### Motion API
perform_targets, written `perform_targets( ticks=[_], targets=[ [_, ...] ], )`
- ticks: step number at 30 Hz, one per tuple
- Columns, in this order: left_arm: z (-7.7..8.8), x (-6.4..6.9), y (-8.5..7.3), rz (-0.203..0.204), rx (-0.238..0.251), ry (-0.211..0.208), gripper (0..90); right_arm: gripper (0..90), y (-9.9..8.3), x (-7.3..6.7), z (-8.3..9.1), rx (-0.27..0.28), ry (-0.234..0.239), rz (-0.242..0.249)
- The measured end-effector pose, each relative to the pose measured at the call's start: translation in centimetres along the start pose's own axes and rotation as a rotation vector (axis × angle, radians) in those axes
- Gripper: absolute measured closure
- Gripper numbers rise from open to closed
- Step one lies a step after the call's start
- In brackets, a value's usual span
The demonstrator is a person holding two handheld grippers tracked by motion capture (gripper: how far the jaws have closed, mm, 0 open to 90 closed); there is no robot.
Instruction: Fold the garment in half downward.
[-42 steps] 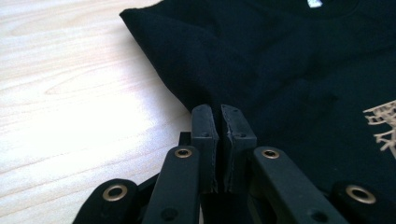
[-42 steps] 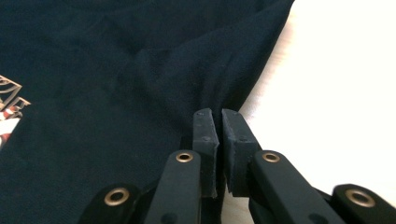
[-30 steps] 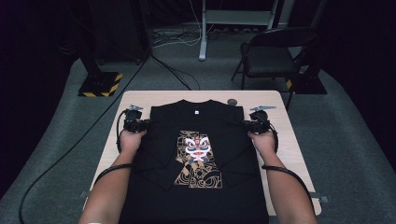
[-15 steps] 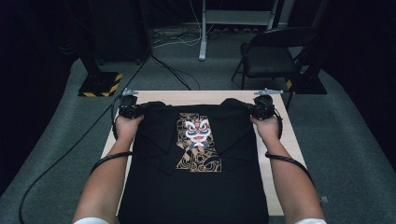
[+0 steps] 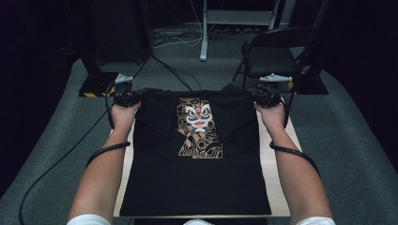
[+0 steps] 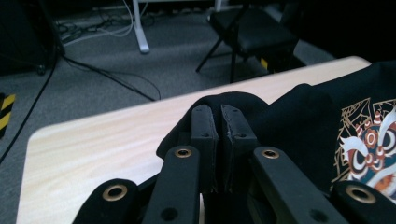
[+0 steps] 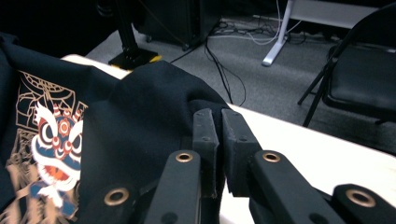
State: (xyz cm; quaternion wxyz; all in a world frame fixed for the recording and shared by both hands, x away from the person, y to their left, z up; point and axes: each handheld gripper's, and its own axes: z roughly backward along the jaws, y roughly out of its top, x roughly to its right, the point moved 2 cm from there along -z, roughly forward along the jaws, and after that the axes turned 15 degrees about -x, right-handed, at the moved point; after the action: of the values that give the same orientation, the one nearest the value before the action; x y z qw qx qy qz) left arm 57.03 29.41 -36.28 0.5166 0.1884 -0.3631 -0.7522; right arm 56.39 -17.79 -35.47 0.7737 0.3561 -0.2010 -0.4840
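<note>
Left tool [image 5: 136, 97] clamped on black T-shirt [image 5: 197, 168] at 10 o'clock corner; right tool [image 5: 251, 95] clamped on it at 2 o'clock; upper edge lifted off table [image 5: 274, 187], lion print [image 5: 199, 126] facing up, lower part lay flat

Room: we see it dim, its edges falling to black.
Table [image 5: 277, 187]: lit from above, brightest surface.
Shirt [image 5: 197, 183]: folds swallowed in black.
Print [image 7: 51, 140]: we think slightly blurred in the right gripper view.
</note>
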Motion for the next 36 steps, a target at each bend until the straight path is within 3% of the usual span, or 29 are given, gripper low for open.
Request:
perform_targets(
  ticks=[12, 16, 21, 36],
  targets=[
    [1.5, 0.3, 2.4, -0.023, 0.048, 0.013, 84.7, 84.6, 3.0, 0.1, 1.8, 0.065, -0.034, 0.002],
    [1.3, 0.5, 1.9, -0.028, 0.042, 0.007, 84.8, 84.6, 2.5, 0.1, 1.6, 0.057, -0.037, 0.004],
    [1.0, 0.7, 0.6, -0.005, 0.043, -0.004, 84.7, 84.6, 1.3, -0.2, 1.4, 0.046, -0.026, 0.007],
    [2.4, 1.5, -1.3, -0.035, 0.052, -0.029, 84.7, 84.6, -0.8, -0.8, 2.6, 0.060, -0.006, 0.022]
  ],
)
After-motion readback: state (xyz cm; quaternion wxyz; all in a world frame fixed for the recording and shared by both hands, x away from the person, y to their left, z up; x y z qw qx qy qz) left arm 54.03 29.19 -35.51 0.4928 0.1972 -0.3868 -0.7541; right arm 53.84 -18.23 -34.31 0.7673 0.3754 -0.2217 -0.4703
